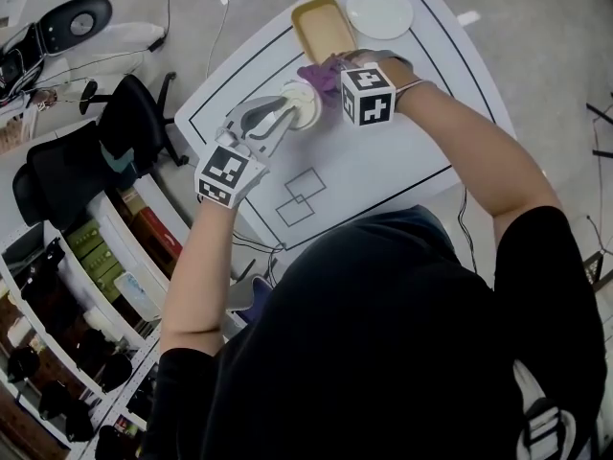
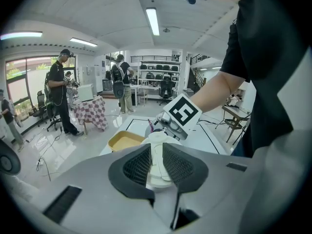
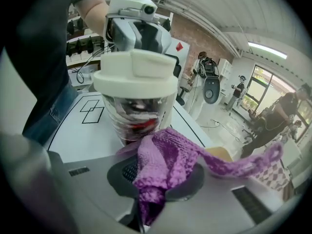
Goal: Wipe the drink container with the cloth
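So the drink container [image 3: 135, 96], a clear round shaker with a chunky white lid, is up at the far end of the white table [image 1: 383, 161], lid clamped in my left gripper [image 2: 157, 165], while my down-tilted right gripper [image 3: 155, 182] pinches the nubby purple knit cloth [image 3: 168, 162] just beside it.

The room was bright and evenly lit. Strip lights [image 2: 152, 21] on the ceiling and windows [image 2: 22, 79] at the left gave the light, and the white table [image 1: 354, 175] carried only faint, soft shadows. Both gripper views bent strongly toward black, rounded corners. The trailing end of the cloth [image 3: 165, 165] was smeared by blur, and the nearest foreground looked soft.
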Demonstrator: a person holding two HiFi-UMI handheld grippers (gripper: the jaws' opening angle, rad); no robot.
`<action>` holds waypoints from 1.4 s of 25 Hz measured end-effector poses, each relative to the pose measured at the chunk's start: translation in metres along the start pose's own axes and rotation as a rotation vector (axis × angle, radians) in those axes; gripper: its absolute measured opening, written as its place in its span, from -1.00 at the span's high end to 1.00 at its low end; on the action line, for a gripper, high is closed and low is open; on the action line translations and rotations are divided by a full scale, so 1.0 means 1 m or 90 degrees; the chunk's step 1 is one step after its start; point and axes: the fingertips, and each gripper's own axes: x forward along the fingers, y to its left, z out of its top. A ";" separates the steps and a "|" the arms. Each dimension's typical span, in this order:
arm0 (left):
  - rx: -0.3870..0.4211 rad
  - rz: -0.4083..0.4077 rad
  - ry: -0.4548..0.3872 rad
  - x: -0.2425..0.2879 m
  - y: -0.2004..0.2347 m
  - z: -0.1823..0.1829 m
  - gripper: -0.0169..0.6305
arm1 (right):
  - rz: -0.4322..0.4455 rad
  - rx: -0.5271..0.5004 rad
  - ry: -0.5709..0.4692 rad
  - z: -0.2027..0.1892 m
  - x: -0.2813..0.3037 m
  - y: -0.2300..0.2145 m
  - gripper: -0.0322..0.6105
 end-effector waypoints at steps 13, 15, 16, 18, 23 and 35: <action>-0.002 0.003 -0.006 0.000 0.001 0.001 0.66 | 0.015 -0.043 0.091 -0.023 0.035 0.007 0.68; -0.007 0.006 -0.010 0.001 0.000 0.000 0.67 | 0.009 -0.039 0.092 -0.024 0.034 0.007 0.68; -0.008 0.007 -0.013 0.000 -0.001 0.000 0.67 | 0.005 -0.036 0.092 -0.024 0.034 0.009 0.68; -0.007 0.009 -0.015 -0.002 -0.002 0.000 0.67 | -0.003 -0.023 0.093 -0.024 0.032 0.010 0.68; 0.020 0.029 -0.032 -0.007 -0.006 -0.002 0.69 | -0.039 0.051 0.099 -0.040 0.017 0.009 0.67; -0.104 0.121 -0.142 -0.056 -0.011 0.016 0.69 | -0.108 0.151 0.039 -0.038 -0.089 0.021 0.66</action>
